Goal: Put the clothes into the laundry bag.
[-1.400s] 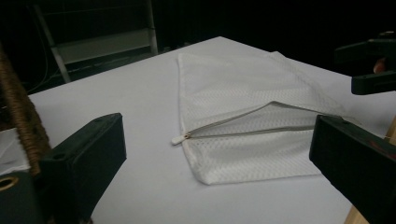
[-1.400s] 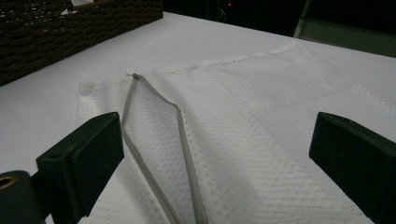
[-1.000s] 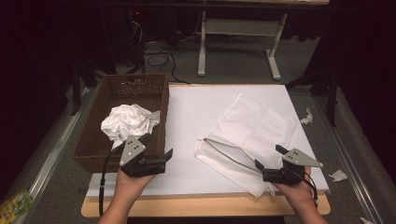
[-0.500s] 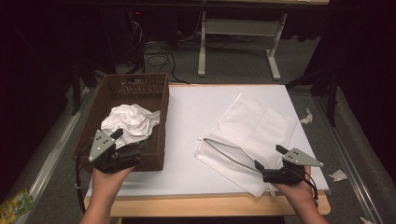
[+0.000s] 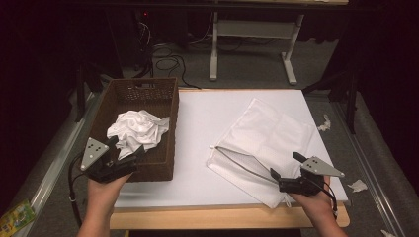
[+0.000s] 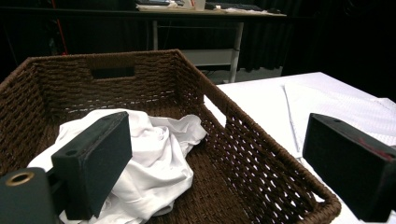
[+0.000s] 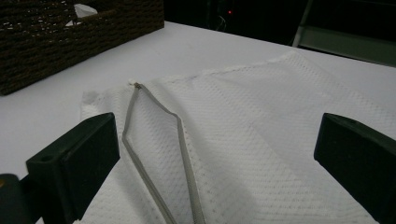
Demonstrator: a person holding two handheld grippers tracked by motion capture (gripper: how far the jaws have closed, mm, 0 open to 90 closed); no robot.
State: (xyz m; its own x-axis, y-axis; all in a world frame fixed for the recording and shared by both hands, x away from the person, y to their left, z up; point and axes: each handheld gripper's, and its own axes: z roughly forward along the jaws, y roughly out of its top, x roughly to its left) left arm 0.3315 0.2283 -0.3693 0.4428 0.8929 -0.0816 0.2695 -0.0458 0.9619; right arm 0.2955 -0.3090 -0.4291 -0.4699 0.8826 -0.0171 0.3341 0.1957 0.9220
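A crumpled white cloth [image 5: 138, 130] lies in a brown wicker basket [image 5: 165, 101] at the table's left. My left gripper [image 5: 127, 147] hangs open over the basket's near end, its jaws just short of the cloth [image 6: 159, 154]; the basket's right wall [image 6: 261, 154] runs between the jaws of that gripper [image 6: 219, 163]. A white mesh bag [image 5: 269, 136] lies flat at the right, its grey zipper [image 5: 242, 160] gaping open. My right gripper [image 5: 285, 165] stands open at the bag's near edge. In the right gripper view the bag [image 7: 261, 121] and zipper [image 7: 154, 154] lie between the jaws of the gripper [image 7: 215, 163].
A white sheet covers the table [image 5: 207, 133], bare between basket and bag. White paper scraps [image 5: 356, 185] lie on the floor at the right. A desk frame [image 5: 252, 34] and cables [image 5: 168, 54] are beyond the far edge. A green packet [image 5: 17, 217] lies at bottom left.
My left gripper has moved left from the table's front to the basket's near end, beside the cloth. The right gripper and the bag have stayed put.
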